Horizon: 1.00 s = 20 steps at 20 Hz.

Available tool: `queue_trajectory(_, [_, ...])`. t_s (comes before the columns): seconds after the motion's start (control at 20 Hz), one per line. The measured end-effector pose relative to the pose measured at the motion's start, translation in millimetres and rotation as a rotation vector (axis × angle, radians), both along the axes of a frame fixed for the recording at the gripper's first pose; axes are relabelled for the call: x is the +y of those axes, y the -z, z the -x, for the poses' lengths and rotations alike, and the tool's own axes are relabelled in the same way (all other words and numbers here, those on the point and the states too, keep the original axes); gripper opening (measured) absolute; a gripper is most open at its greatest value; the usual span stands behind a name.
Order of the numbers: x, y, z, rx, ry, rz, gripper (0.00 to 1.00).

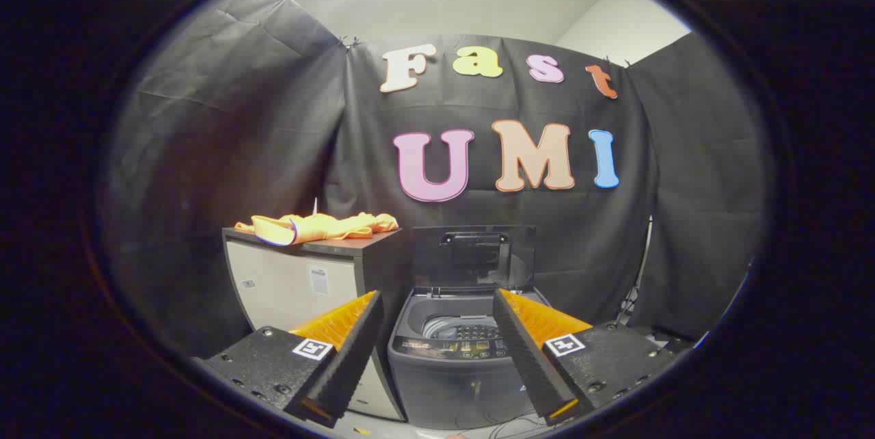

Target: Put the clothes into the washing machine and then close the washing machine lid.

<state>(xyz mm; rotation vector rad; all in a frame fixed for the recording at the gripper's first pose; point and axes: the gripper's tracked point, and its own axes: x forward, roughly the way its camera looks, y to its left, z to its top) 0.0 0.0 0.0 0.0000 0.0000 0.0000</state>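
A: Entry, gripper view. The clothes (318, 227) are noted as an orange bundle lying loose on the top surface of a pale cabinet (301, 282), at about 10 o'clock from the gripper (437, 312). One fold with a pale edge is turned up at the near side of the bundle. Nothing is seen touching the garment.

B: And the washing machine (454, 357)?

A: It is recorded directly ahead, at 12 o'clock, just beside the cabinet at 3 o'clock of it. The lid (474, 258) is stood upright at the back, so the drum opening is exposed. No cloth can be made out in the drum, though only part of it is visible.

B: Step in hand?

A: It is judged that the first step is not yet begun: the garment is untouched and the lid is up. A reach toward 10 o'clock is called for next, upward and leftward to the cabinet top, with the jaws brought down over the bundle and closed on a thick fold so the whole piece is lifted at once.

B: State of the jaws?

A: They are set wide apart and nothing is held; the machine's control panel is framed in the gap between the two fingers (345, 350).

B: Pose?

A: The gripper is held level and well back from both items, pointed at the machine, not the clothes. The holding hand cannot be made out.
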Motion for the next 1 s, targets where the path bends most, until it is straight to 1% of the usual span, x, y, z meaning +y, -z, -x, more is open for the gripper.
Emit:
queue_trajectory(0.35, [32.9,-13.3,-21.8,-0.003,-0.035,-0.013,0.97])
queue_trajectory(0.55, [57.8,-21.2,-34.4,0.023,-0.050,-0.032,0.97])
queue_trajectory(0.65, [75.1,-30.9,-40.9,0.021,-0.073,-0.049,0.97])
queue_trajectory(0.85, [108.3,-54.3,-64.8,0.037,-0.102,-0.056,0.96])
queue_trajectory(1.0, [136.6,-81.3,-94.6,0.043,-0.129,-0.066,0.96])
